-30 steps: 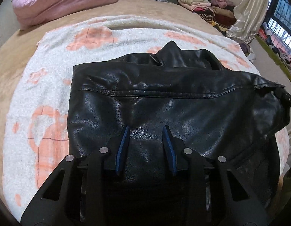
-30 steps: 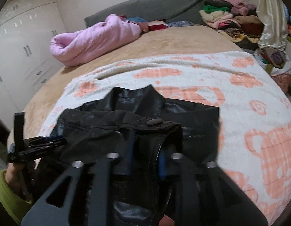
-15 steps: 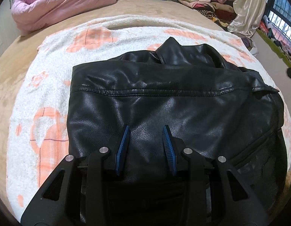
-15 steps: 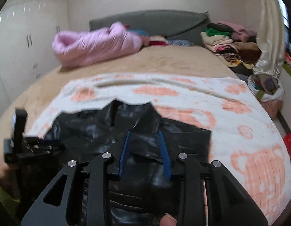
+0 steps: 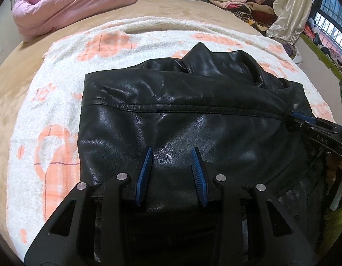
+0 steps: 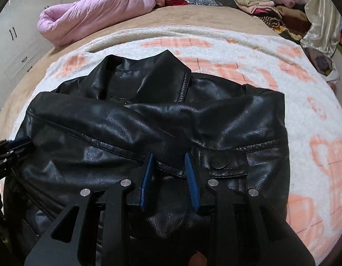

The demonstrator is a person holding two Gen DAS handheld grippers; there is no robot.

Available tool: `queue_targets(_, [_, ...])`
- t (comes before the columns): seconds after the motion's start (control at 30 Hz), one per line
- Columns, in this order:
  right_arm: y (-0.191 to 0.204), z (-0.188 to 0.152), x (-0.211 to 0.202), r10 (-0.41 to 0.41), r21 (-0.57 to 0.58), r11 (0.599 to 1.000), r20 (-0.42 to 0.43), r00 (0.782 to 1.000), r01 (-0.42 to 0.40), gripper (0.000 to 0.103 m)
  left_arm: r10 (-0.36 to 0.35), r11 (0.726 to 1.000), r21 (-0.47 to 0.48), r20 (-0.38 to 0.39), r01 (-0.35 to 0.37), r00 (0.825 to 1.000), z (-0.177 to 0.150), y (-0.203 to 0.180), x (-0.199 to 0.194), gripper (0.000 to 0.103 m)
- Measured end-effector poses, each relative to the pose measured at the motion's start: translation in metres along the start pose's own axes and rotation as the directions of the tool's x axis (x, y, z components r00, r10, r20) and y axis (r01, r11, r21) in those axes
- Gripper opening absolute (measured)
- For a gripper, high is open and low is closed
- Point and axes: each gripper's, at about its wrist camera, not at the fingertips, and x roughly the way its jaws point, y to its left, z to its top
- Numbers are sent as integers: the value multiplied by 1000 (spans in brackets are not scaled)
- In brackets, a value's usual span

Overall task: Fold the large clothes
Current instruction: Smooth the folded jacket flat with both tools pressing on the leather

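Note:
A black leather jacket point(image 5: 193, 122) lies folded on a white blanket with orange bears point(image 5: 60, 110), collar point(image 6: 166, 71) at the far side. My left gripper point(image 5: 172, 153) sits low on the jacket's near left part, with a bulge of leather held between its blue pads. It also shows at the left edge of the right wrist view, left gripper point(image 6: 18, 143). My right gripper point(image 6: 168, 156) is down on the jacket point(image 6: 148, 122) beside a snap-button tab point(image 6: 219, 161). Its jaws are closing with a leather ridge between them. In the left wrist view, the right gripper point(image 5: 301, 116) meets the jacket's right edge.
A rolled pink duvet point(image 6: 93, 11) lies at the far left of the tan bed. A pile of folded clothes point(image 6: 270, 2) and a shiny cream cloth point(image 5: 290, 11) stand at the far right. White wardrobe doors point(image 6: 13, 44) line the left wall. Blanket point(image 6: 304, 110) lies bare to the right.
A second ago the right gripper held the cuff with the snap tab lifted; that part now lies flat on the jacket and the right gripper has come down onto it. The left gripper stayed put.

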Motion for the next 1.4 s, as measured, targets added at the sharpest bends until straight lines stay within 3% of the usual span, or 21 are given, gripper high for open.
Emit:
queue_targets(0.33, [6, 0, -34, 25, 20, 999, 81, 996, -27, 30, -33, 999, -35, 6, 33, 999, 1, 7, -8, 28])
queue_targets(0.57, [14, -11, -73, 71, 4, 997, 161, 984, -72, 45, -28, 999, -22, 43, 29, 999, -1, 2, -26, 29])
queue_targets(0.77, [25, -29, -83, 97, -32, 995, 143, 985, -93, 48, -27, 1000, 6, 71, 26, 997, -11, -6, -43, 30])
queue_targets(1.1, [15, -50, -46, 64, 25, 998, 4, 998, -64, 48, 23, 999, 33, 5, -23, 1000, -22, -16, -21, 33])
queue_targets(1.2, [16, -55, -46, 65, 35, 997, 19, 998, -65, 48, 27, 999, 38, 11, -27, 1000, -22, -16, -24, 33])
queue_targets(1.4, [14, -58, -64, 83, 45, 995, 78, 993, -86, 51, -2, 999, 32, 19, 1, 1000, -21, -17, -32, 44])
